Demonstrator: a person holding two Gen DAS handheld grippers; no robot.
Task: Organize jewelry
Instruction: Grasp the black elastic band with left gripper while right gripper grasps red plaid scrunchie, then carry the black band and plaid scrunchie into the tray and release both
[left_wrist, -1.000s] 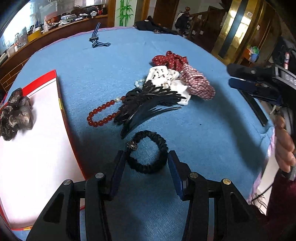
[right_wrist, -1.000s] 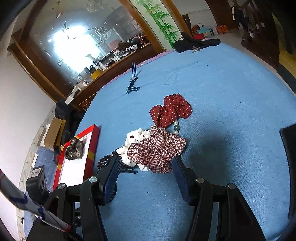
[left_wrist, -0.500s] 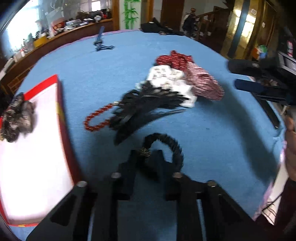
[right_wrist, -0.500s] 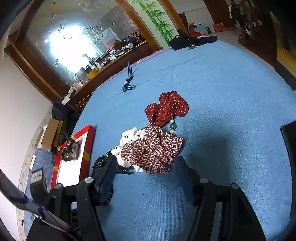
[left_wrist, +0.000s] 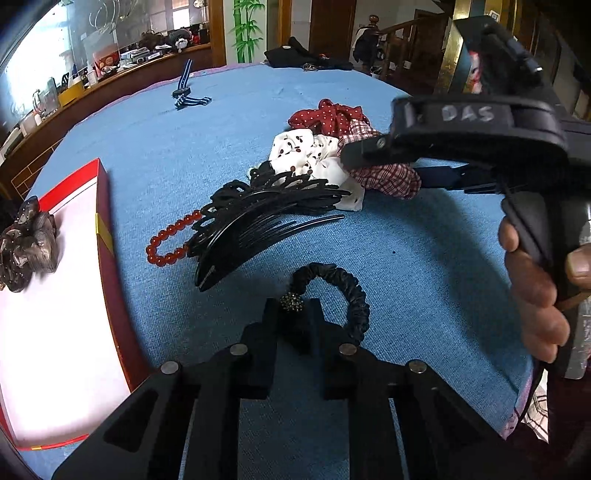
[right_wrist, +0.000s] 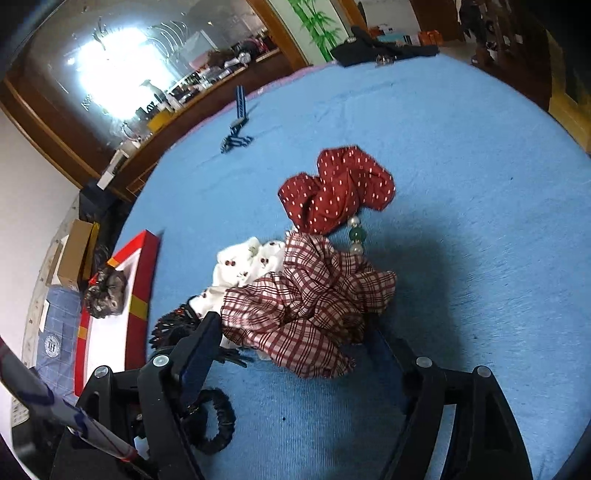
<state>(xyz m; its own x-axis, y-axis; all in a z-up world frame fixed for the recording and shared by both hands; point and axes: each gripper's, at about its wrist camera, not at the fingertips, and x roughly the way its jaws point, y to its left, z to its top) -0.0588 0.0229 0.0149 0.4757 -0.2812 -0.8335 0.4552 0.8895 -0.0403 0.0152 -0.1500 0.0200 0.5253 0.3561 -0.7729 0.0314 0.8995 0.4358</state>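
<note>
Jaws of our left gripper (left_wrist: 293, 319) clench the black hair tie (left_wrist: 347, 291) at lower centre; our right gripper (right_wrist: 291, 339) is opening around the plaid scrunchie (right_wrist: 306, 306).

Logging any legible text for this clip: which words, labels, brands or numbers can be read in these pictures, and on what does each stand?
"DAS": handwritten in pale marker on the black body of the right tongs, seen from the left wrist view.
Round emblem on the blue checked cloth on the floor beside the table: too small to read.
Items on the wooden counter along the back wall: labels too blurred to read.
</note>
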